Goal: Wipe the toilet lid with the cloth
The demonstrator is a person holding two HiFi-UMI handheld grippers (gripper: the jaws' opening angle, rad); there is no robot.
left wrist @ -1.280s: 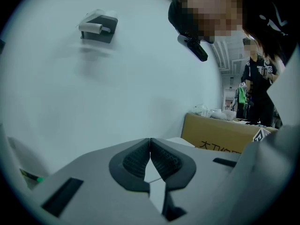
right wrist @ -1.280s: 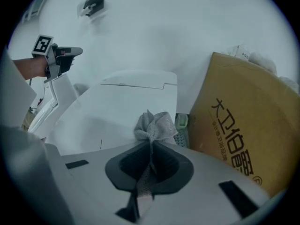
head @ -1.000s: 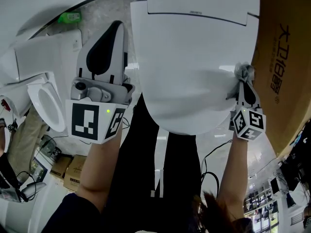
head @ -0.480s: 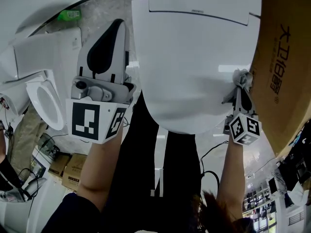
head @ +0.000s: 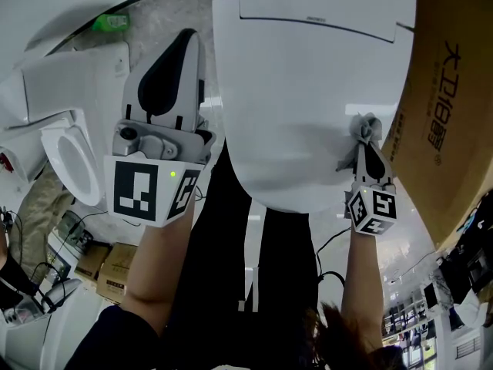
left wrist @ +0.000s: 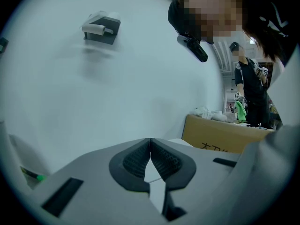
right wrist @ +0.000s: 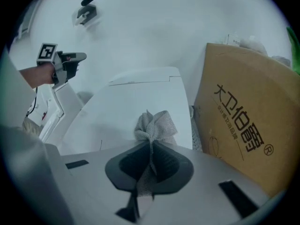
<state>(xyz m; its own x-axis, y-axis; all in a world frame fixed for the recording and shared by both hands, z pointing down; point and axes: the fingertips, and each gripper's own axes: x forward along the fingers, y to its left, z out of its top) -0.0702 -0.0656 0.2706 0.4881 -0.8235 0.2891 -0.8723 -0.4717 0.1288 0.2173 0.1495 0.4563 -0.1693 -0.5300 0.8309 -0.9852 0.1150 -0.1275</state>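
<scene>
The white toilet lid (head: pixel 308 75) fills the upper middle of the head view and shows closed in the right gripper view (right wrist: pixel 136 111). My right gripper (head: pixel 363 139) is shut on a bunched grey cloth (head: pixel 365 126) over the lid's right front part; the cloth (right wrist: pixel 154 124) sticks out past the jaws, low over the lid. Whether it touches the lid cannot be told. My left gripper (head: pixel 185 41) is held left of the toilet, away from the lid, with its jaws shut on nothing (left wrist: pixel 149 149).
A brown cardboard box (head: pixel 447 106) with printed characters stands close against the toilet's right side (right wrist: pixel 243 130). Other white toilet parts (head: pixel 69 129) lie at the left, with small boxes and cables below. A person's reflection shows in the left gripper view.
My right gripper has slid left and slightly nearer with the cloth, from the lid's right edge inward. The left gripper has stayed still.
</scene>
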